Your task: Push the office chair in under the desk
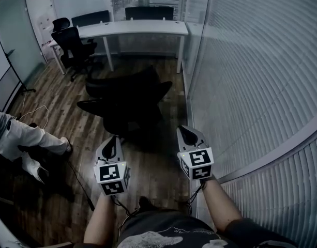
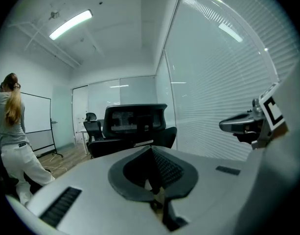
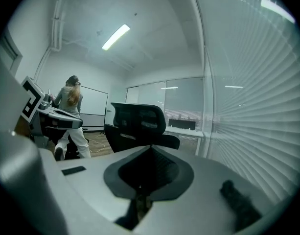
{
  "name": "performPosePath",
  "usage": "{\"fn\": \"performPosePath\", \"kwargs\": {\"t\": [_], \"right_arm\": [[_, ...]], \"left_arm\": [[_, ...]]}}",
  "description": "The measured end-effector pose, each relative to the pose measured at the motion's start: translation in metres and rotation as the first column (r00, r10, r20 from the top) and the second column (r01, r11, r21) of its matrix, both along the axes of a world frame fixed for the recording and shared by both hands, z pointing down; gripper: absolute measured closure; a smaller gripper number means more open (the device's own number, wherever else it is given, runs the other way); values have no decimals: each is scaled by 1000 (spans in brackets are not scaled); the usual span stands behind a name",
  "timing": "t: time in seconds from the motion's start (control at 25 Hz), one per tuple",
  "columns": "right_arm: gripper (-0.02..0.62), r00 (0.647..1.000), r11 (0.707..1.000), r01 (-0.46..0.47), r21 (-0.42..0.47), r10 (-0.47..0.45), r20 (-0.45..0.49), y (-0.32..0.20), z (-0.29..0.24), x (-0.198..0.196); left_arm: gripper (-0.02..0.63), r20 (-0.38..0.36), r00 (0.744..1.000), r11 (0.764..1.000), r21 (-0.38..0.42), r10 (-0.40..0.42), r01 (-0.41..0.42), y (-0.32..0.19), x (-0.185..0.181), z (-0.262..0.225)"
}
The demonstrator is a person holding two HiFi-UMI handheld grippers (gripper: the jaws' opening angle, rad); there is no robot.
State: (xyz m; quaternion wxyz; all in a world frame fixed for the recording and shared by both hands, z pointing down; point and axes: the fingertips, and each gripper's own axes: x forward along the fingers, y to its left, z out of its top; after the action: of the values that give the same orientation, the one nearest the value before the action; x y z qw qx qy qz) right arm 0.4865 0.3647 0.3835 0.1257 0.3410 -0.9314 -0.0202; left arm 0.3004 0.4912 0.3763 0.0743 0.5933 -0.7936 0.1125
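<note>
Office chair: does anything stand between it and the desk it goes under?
Nothing visible. Only bare floor lies between the office chair and the desk; a second chair sits at the desk's left end, off the path.

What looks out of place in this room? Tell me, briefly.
The black office chair stands alone in the middle of the wood floor, apart from the white desk rather than tucked under it. A white cable lies loose at the left. Nothing looks spilled or broken.

open floor (image 1: 150, 156) up to office chair (image 1: 124, 99)
</note>
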Motion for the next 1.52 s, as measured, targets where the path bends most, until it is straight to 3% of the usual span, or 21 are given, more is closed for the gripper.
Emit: {"fn": "performPosePath", "kwargs": {"t": [0.32, 0.64, 0.96, 1.16, 1.24, 1.36, 1.52], "right_arm": [[571, 999, 1000, -22, -19, 22, 38, -15, 2, -15], [571, 994, 995, -96, 17, 95, 53, -62, -15, -53], [568, 984, 987, -156, 31, 158, -84, -80, 8, -80], [562, 975, 989, -130, 65, 140, -175, -84, 25, -93], [502, 970, 991, -109, 81, 124, -210, -88, 28, -100], [436, 962, 993, -74, 93, 96, -254, -91, 31, -112], [341, 941, 987, -54, 151, 101, -324, -102, 37, -125]], "left_arm": [[592, 1, 1000, 1000, 18, 7, -7, -16, -33, 3], [592, 69, 997, 999, 43, -29, 26, -46, -106, -8], [591, 85, 996, 1000, -7, -14, 15, -56, -151, 12], [589, 106, 994, 999, -42, 5, 0, -62, -163, 30], [586, 133, 991, 998, -54, 14, -6, -66, -167, 33], [456, 179, 982, 995, -90, 53, -37, -73, -172, 36], [355, 252, 963, 985, -164, 99, -58, -84, -183, 47]]}}
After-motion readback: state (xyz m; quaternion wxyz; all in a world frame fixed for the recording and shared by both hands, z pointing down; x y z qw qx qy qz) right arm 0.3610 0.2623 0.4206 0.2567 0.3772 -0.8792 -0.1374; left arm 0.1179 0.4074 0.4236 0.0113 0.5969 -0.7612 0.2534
